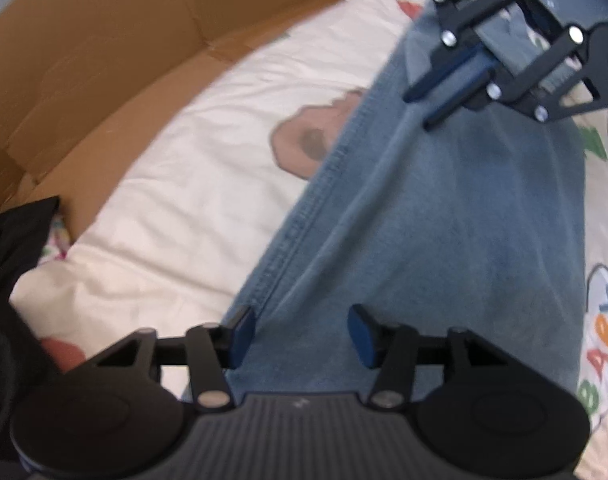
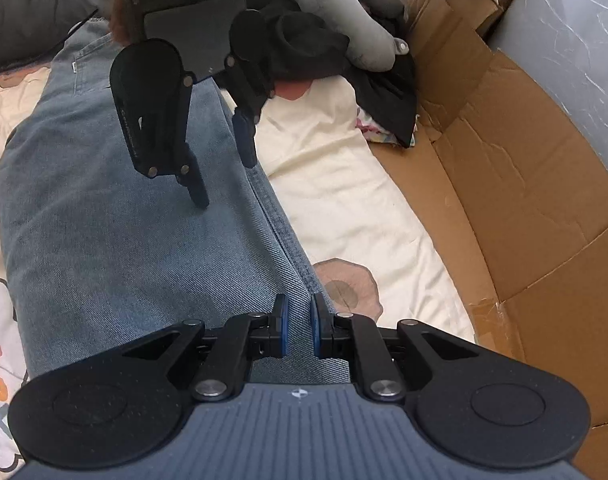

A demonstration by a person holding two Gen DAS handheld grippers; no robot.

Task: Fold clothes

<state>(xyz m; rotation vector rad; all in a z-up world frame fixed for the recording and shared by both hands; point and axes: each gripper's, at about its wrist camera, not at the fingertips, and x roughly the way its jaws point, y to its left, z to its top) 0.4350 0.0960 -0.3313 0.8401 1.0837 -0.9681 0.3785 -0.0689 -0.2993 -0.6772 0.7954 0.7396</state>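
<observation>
Right gripper (image 2: 298,330) jaws pinch jeans (image 2: 124,248) seam; denim runs lengthwise away.

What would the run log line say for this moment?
stage: folding jeans on quilt | left tool: open over jeans | right tool: shut on jeans' seam edge

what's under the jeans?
The jeans lie on a cream printed blanket; a brown cartoon patch slips partly under them. Anything else beneath is covered.
</observation>
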